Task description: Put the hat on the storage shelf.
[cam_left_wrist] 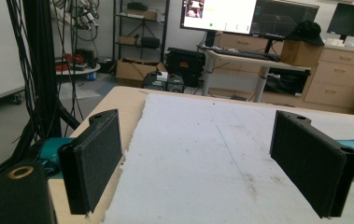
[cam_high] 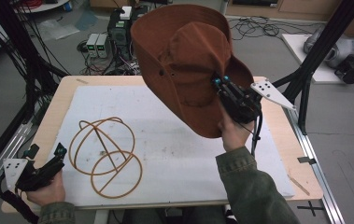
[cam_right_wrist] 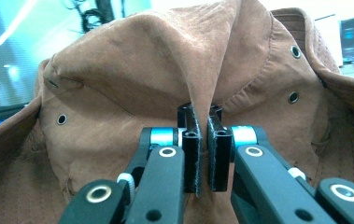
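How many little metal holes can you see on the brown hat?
3 on the hat in the right gripper view: one at lower left, two at right. Folds may hide more.

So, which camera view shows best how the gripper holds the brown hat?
The right gripper view: the right gripper has its jaws shut on a pinched fold of the brown hat, seen close up. The high view shows the whole hat lifted above the table, but the grip itself is small there. The left gripper view looks across the white mat.
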### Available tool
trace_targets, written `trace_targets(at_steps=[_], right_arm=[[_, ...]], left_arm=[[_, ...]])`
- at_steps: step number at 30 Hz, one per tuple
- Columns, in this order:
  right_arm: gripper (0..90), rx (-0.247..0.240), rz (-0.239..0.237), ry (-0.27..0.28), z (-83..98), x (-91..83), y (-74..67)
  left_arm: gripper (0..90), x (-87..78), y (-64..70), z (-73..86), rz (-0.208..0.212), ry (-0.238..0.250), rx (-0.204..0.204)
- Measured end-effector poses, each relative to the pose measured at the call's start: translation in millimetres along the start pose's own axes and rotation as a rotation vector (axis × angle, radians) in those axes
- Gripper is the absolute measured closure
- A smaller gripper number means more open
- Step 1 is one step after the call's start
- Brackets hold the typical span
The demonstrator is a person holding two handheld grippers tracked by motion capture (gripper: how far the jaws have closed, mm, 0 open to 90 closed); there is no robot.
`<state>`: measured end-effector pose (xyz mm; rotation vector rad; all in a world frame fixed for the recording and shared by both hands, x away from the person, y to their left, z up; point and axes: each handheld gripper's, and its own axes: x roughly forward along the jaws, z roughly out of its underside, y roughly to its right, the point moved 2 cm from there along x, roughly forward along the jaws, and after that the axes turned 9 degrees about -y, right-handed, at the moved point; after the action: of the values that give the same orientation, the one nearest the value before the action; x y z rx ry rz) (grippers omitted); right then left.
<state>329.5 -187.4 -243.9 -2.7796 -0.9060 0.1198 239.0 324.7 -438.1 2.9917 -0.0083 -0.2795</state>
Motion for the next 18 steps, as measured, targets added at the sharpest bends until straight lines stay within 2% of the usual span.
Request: trace_targets(at_steps=[2, 3, 5, 7, 9, 10, 12, 18], right_arm=[[87.4, 0.007, -0.026, -0.003, -1.2, 2.0, -7.4], [87.4, 0.005, -0.061, -0.004, -2.2, 5.2, -18.0], [87.4, 0.001, -0.07, -0.002, -2.6, 6.2, -22.1], [87.4, -0.006, -0.121, 0.001, -4.0, 10.3, -39.1], [87.4, -0.008, -0.138, 0.004, -4.3, 12.1, -44.7], [87.3, -0.002, -0.181, -0.001, -5.0, 15.5, -57.3], [87.3, 0.0, -0.198, -0.001, -5.1, 16.9, -61.6], [87.3, -0.018, -0.302, -0.023, -2.6, 29.0, -95.5]], left_arm=[[17.0, 0.4, -0.4, 0.2, 0.0, 0.001, -0.006], [17.0, 0.5, -1.1, 0.4, -0.002, -0.004, -0.003], [17.0, 0.8, -1.4, 0.5, -0.001, -0.005, -0.003], [17.0, 0.5, -1.3, 0.4, -0.002, -0.004, -0.002], [17.0, 0.4, -1.0, 0.4, -0.001, -0.001, -0.004], [17.0, 0.4, -1.1, 0.5, -0.001, -0.003, -0.004], [17.0, 0.6, -1.6, 0.7, -0.001, -0.003, -0.006], [17.0, -0.6, -3.4, 0.7, -0.001, 0.001, -0.009]])
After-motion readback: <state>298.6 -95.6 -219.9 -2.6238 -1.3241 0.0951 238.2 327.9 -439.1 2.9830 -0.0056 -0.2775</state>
